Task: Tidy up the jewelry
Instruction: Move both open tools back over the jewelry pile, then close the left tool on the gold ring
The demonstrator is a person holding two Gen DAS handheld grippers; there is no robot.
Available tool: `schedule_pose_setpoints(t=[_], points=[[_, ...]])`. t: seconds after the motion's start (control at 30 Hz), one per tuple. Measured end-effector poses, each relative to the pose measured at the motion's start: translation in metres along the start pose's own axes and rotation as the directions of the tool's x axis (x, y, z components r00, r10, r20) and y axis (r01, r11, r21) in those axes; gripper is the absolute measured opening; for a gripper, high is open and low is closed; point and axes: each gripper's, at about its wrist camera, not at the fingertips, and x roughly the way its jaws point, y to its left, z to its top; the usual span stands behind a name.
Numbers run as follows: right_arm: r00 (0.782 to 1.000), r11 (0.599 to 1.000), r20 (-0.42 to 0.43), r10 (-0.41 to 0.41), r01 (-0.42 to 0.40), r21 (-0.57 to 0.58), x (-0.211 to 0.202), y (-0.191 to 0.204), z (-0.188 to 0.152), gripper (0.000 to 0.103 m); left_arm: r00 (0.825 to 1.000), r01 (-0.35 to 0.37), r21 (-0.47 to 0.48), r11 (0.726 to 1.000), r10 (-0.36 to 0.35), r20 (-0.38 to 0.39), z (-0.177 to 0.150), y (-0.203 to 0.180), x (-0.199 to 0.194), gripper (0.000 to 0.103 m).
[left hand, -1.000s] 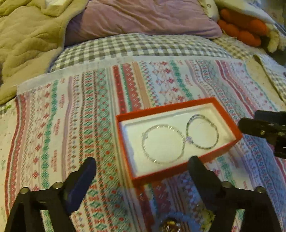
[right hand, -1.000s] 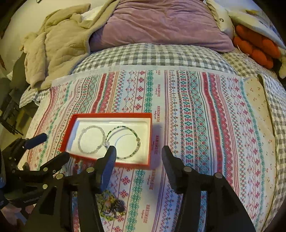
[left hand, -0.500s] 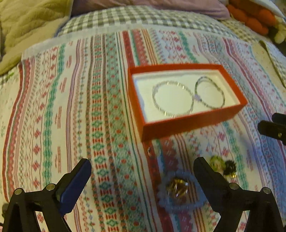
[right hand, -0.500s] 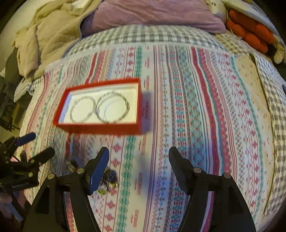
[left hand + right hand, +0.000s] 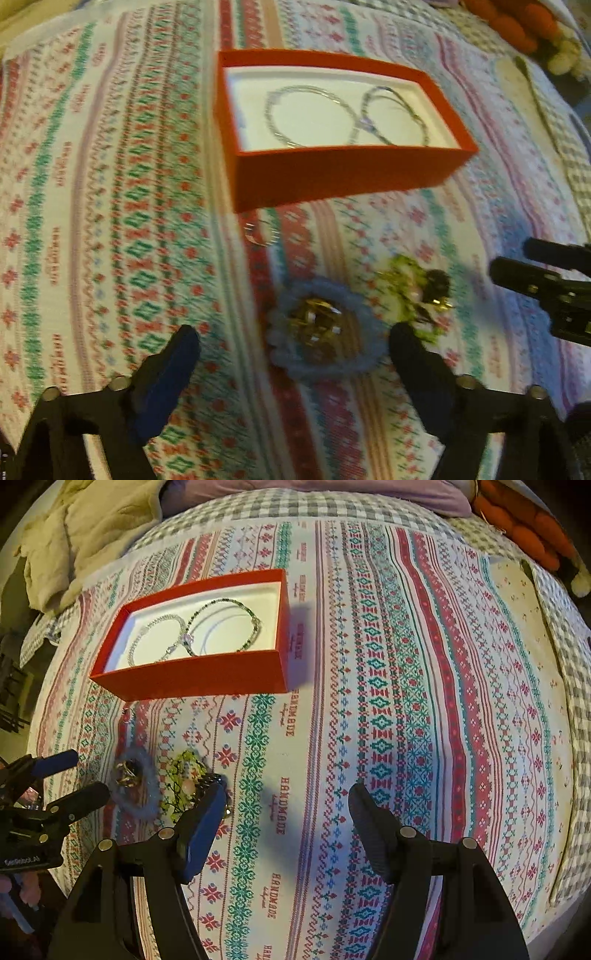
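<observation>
Hovering wide open over the loose pieces, the left gripper (image 5: 295, 343) holds nothing; its dark, ribbed fingers (image 5: 173, 354) straddle a blue ring (image 5: 325, 332) of fuzzy or beaded stuff, with a small gold-brown cluster (image 5: 314, 325) sitting inside it. Blur hides the finer detail. Judging from this, the step in hand is the reach for the next piece to go into the box, and the blue ring looks the likely pick. That calls for lowering the tips to the cloth, one inside or both outside the ring, and closing gently so the soft loop bunches rather than slips out.

Just right of the ring lies a yellow-green tangle (image 5: 410, 291) of small beads and thread, with a darker bit at its edge. It would snag easily if caught along with the ring. A thin clear hoop (image 5: 258, 232) lies nearer the box, hard to make out against the pattern.

The right gripper (image 5: 288, 805) is also spread wide and empty, poised above bare cloth beside the tangle, its left finger (image 5: 207, 819) overlapping that tangle's edge in view.

Beyond both, the box (image 5: 192, 675) is stiff red card with a white lining, its lid off. Two thin bracelets lie flat inside, touching: a silvery one (image 5: 155, 638) and a darker beaded one (image 5: 225, 624). Everything rests on a woven, striped cloth (image 5: 388, 701) over a soft bed
</observation>
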Motion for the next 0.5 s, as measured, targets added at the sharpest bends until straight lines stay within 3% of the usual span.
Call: schedule_pose_setpoints(t=[0.07,0.13,0.33,0.5], points=[[1.000,1.000,-0.004,0.005,-0.005,0.002,0.001,0.000,0.000,0.071,1.000,0.020,0.006,1.000,-0.020,-0.009,0.000,-0.004,0.002,0.073],[1.000,1.000,-0.007,0.008,-0.008,0.004,0.001,0.000,0.000,0.071,0.999,0.029,0.015,0.999,-0.028,-0.018,0.000,-0.009,0.006,0.059],[1.000,1.000,-0.015,0.009,-0.009,0.000,0.002,0.002,0.000,0.071,0.999,0.030,0.034,0.999,-0.029,-0.040,0.003,-0.019,0.019,0.036],[1.000,1.000,-0.024,0.007,-0.007,-0.005,0.004,0.002,-0.001,0.072,0.999,0.015,0.051,0.999,-0.012,-0.053,0.009,-0.028,0.033,0.029]])
